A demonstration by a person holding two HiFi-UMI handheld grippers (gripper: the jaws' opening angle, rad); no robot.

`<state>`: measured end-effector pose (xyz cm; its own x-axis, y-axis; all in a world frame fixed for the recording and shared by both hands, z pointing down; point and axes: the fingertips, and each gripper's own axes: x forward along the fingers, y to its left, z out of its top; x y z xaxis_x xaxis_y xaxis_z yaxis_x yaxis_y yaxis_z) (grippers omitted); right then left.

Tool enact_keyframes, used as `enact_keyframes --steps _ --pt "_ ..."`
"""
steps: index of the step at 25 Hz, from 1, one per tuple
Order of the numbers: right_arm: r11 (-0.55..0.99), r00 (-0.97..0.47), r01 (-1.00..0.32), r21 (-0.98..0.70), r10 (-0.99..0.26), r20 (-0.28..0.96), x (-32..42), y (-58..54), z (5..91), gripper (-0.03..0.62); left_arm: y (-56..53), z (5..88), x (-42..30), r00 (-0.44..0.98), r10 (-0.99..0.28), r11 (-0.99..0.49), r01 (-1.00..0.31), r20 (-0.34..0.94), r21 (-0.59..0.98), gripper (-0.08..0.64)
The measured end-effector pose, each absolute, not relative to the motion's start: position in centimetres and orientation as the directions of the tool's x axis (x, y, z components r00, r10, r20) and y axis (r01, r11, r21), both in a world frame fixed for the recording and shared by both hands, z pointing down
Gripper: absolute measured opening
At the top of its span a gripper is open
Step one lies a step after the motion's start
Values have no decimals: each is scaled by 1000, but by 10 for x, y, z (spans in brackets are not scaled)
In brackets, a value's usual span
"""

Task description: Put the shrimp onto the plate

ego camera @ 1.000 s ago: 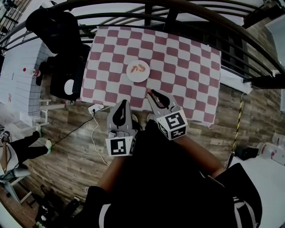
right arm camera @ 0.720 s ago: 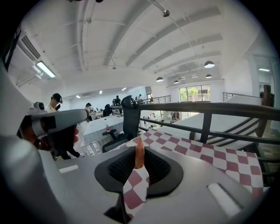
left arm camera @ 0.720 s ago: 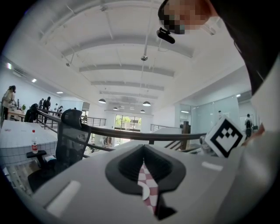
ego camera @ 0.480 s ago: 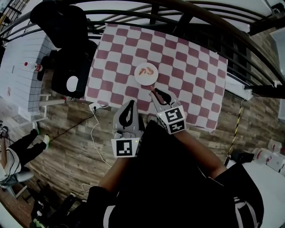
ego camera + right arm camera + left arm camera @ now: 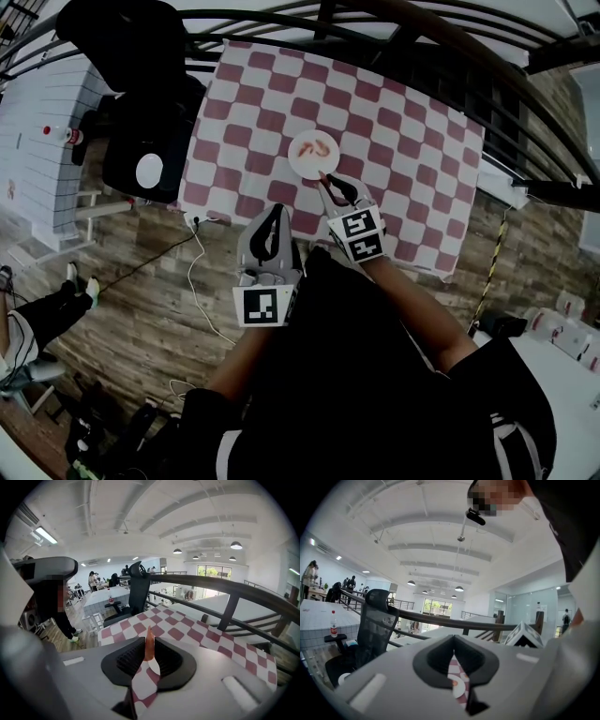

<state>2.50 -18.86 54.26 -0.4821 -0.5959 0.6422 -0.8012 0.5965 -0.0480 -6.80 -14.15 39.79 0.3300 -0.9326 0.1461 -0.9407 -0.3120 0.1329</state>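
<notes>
The right gripper (image 5: 323, 178) is clamping a single orange shrimp (image 5: 149, 645) between its jaws; the right gripper view is showing the shrimp standing upright, pinched near its thicker end, with the pointed tail end projecting above the pads. Gripping it at the body in this way is leaving the tail free and is keeping the piece from pivoting out of the jaws during transport. In the head view the tips of this gripper are sitting just at the near rim of the white plate (image 5: 298, 167), which is lying on the checked tablecloth (image 5: 403, 159) with two other shrimps (image 5: 322, 147) already lying on it. The carried shrimp is therefore not yet on the plate; judged from this position, the delivery step is nearly complete and a short advance over bare plate surface is needed before release, so that the piece is not landing on the rim and rolling onto the cloth. The left gripper (image 5: 275, 214) is idling beside the right one, off the near table edge, its jaws together at the tips and holding nothing, clear of the working path
</notes>
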Motion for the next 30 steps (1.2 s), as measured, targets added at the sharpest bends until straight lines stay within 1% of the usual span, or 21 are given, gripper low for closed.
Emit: enact_keyframes --steps 3,6,10,11,15,19,23,30 --pt "592 -464 -805 -50 -575 674 24 -195 559 64 -146 400 -66 359 -923 -340 -930 139 142 9" --pt "582 -444 -811 -50 -558 701 24 -198 573 64 -149 408 -71 367 -914 -343 -927 175 151 9" --pt "576 -424 -816 -52 -534 731 23 -202 593 64 -160 403 -84 353 -928 -333 -930 120 154 9" --pt "574 -422 -817 -58 -525 739 22 -203 598 64 -162 405 -86 353 -928 -332 -930 122 159 9" --pt "544 -409 -834 -89 -502 762 23 -208 615 64 -164 420 -91 368 -908 -336 -925 200 176 9" --pt "533 -382 -843 -78 -490 783 23 -214 629 64 -173 423 -93 374 -906 -342 -923 198 178 9" --pt "521 -359 -850 -71 -476 803 24 -220 645 66 -177 419 -90 412 -895 -380 -905 173 190 9" --pt "516 -327 -855 -55 -455 828 27 -227 669 66 -177 428 -98 413 -889 -376 -904 196 201 9"
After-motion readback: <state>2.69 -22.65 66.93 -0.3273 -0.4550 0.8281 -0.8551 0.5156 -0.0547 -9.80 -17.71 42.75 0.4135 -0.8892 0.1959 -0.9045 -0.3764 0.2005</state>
